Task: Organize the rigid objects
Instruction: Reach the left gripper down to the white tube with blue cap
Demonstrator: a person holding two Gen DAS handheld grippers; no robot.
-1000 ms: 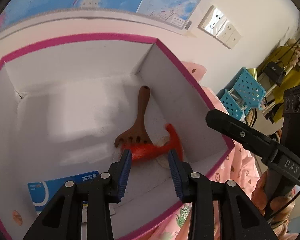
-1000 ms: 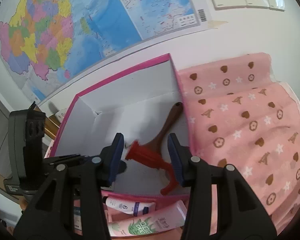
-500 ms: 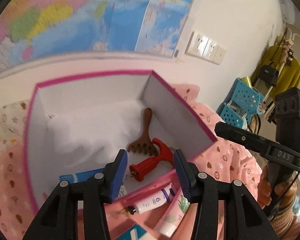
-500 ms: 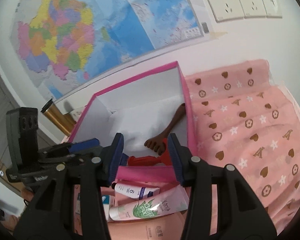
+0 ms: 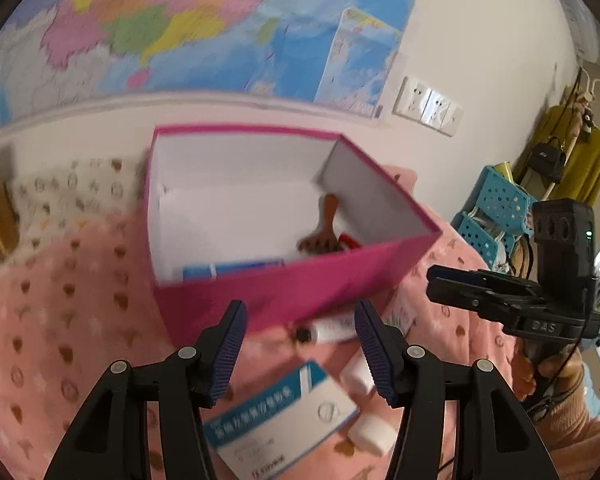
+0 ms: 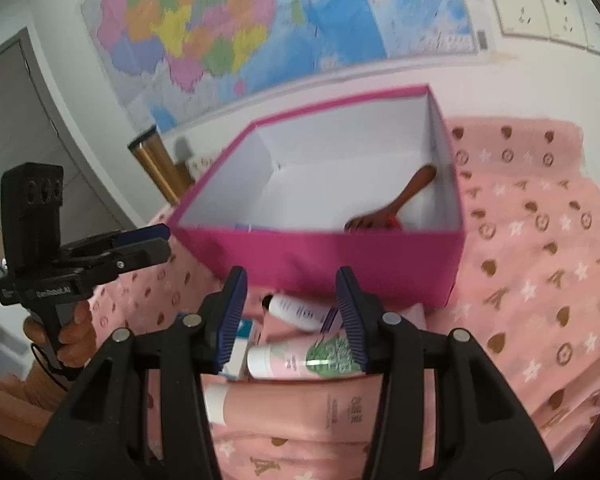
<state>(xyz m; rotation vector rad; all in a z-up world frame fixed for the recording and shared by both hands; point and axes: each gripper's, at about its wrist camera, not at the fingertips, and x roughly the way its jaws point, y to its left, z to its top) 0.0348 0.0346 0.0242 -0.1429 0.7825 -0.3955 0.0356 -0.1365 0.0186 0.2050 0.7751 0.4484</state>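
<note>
Two grippers hover just in front of the pink box, nearer than it: the left gripper is opening with nothing between its pads, the right gripper spread and empty. Tubes lie against the box's near wall. Inside, at its right, rest a wooden comb and a red tool

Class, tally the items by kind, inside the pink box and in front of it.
Blue-and-white cardboard cartons: 2 (boxed carton, loose carton)
Plastic squeeze tubes: 3 (white tube, leaf-print pink tube, plain pink tube)
Handled tools: 2 (brown wooden comb, red plastic tool)
Total: 7
</note>
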